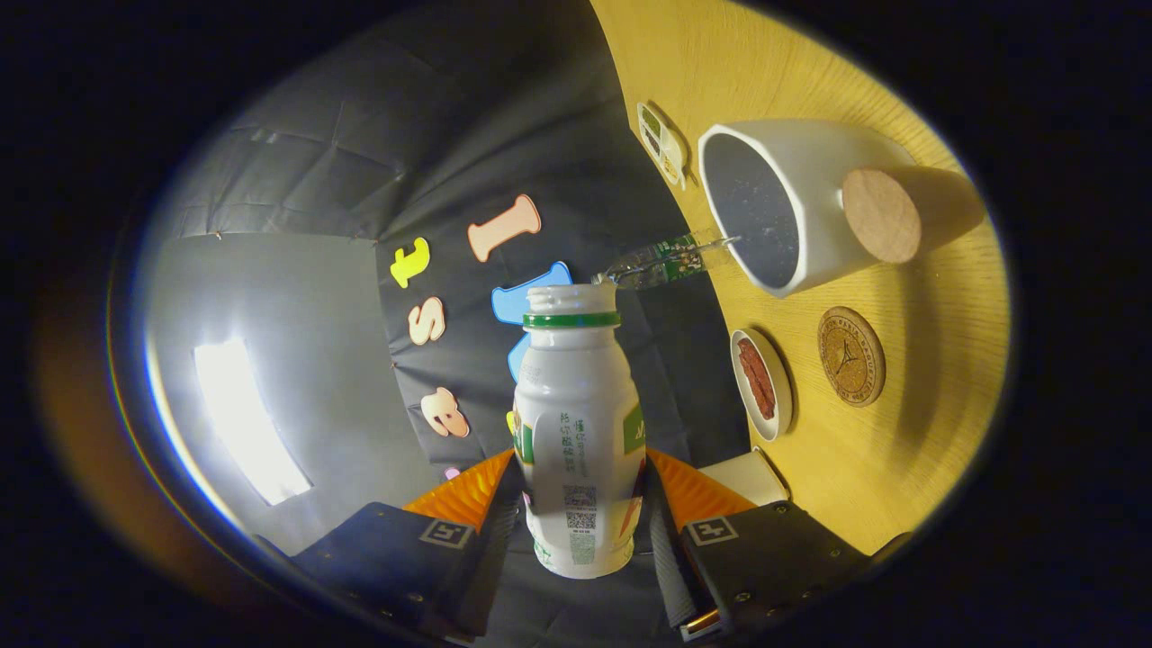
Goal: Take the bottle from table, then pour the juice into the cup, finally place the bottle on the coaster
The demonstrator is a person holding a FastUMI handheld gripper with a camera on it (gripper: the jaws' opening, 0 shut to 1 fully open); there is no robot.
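My gripper (580,517) is shut on a white plastic bottle (576,432) with a green neck ring and no cap, both fingers pressing its sides. The whole view is rolled sideways, so the wooden table (909,423) stands like a wall beside the bottle. A clear stream of liquid (666,261) runs from the bottle's mouth across to the rim of a white cup (783,202) with a dark inside and a cork-ended handle (882,216). A round cork coaster (850,356) lies on the table below the cup, with nothing on it.
A small white dish (760,383) with red strips in it lies between the bottle and the coaster. A small white packet (662,144) lies beyond the cup near the table's far edge. A white box corner (742,477) sits by one finger. Black cloth wall behind.
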